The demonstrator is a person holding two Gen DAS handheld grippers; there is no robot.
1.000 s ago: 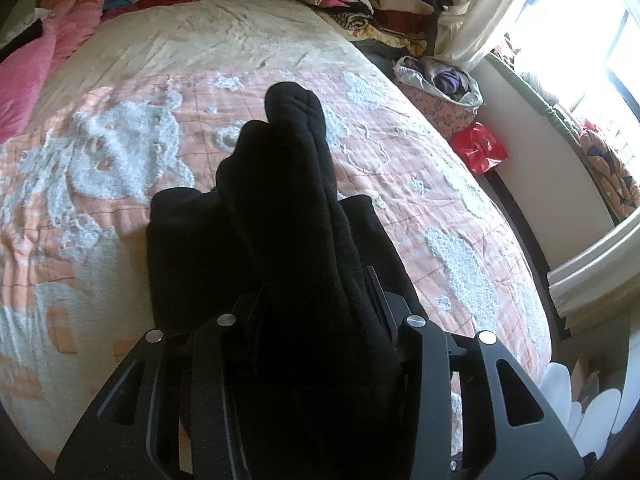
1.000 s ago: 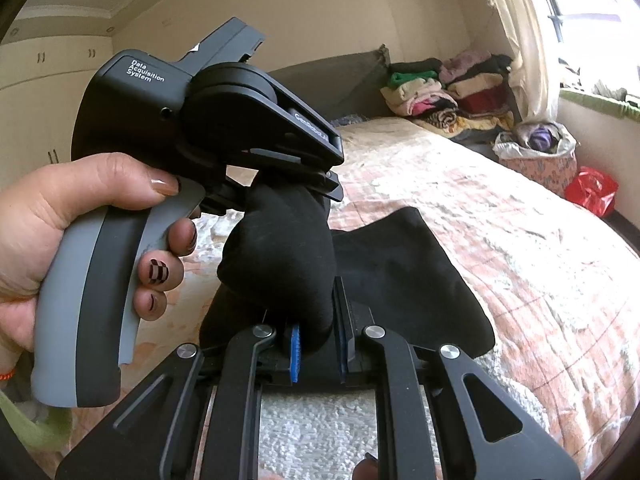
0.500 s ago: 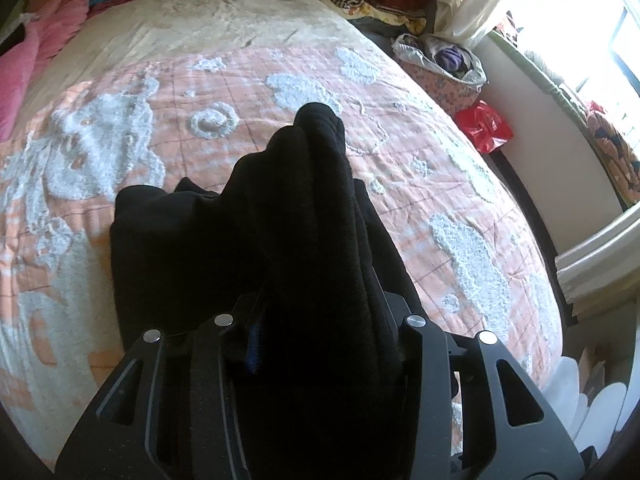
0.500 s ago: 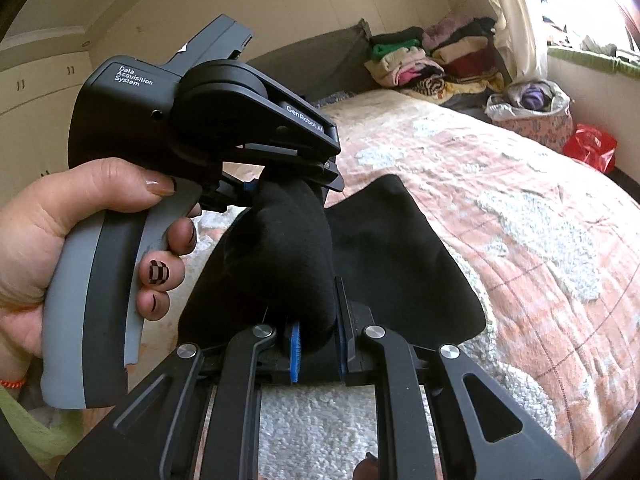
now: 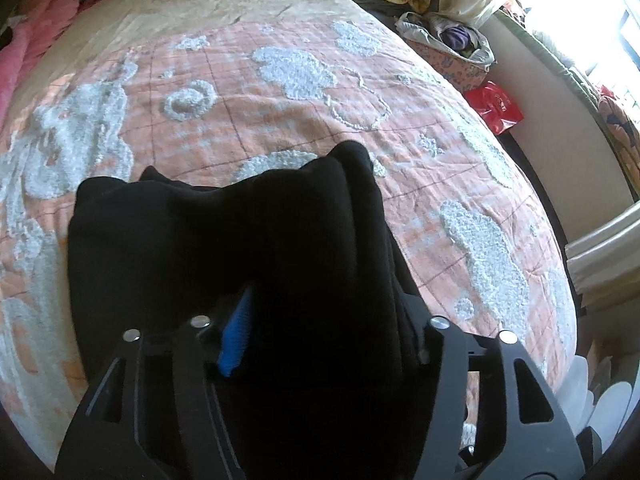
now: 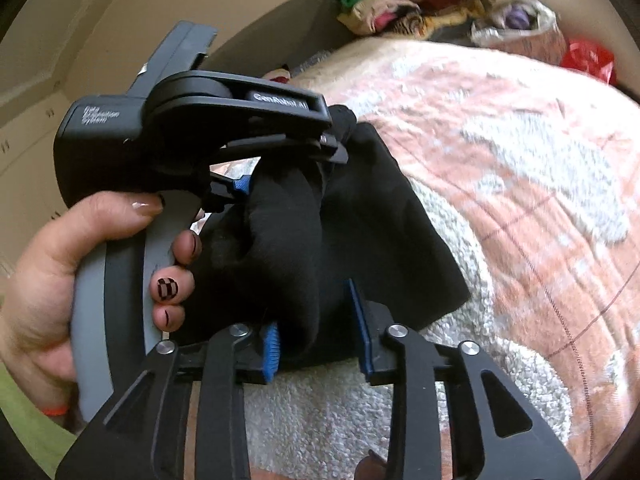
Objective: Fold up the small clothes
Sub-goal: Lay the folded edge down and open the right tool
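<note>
A small black garment point(image 5: 224, 248) lies bunched on the pink and white bedspread point(image 5: 304, 112). My left gripper point(image 5: 320, 344) has the cloth between its jaws, which stand wider than before; a blue pad shows on the left. In the right wrist view the left gripper point(image 6: 280, 168) still holds a fold of the garment point(image 6: 304, 240) above the bed. My right gripper point(image 6: 316, 344) has its blue pads spread apart, with the black fold lying loosely between them.
Piles of folded clothes point(image 6: 400, 4) lie at the head of the bed. A bag of clothes point(image 5: 452, 44) and a red bag point(image 5: 496, 106) stand on the floor at the right. A pink blanket point(image 5: 36, 36) lies at the far left.
Both grippers have lowered the garment toward the bed and tilted down. The right gripper's jaws have opened from a tight pinch. The left jaws have spread too.
</note>
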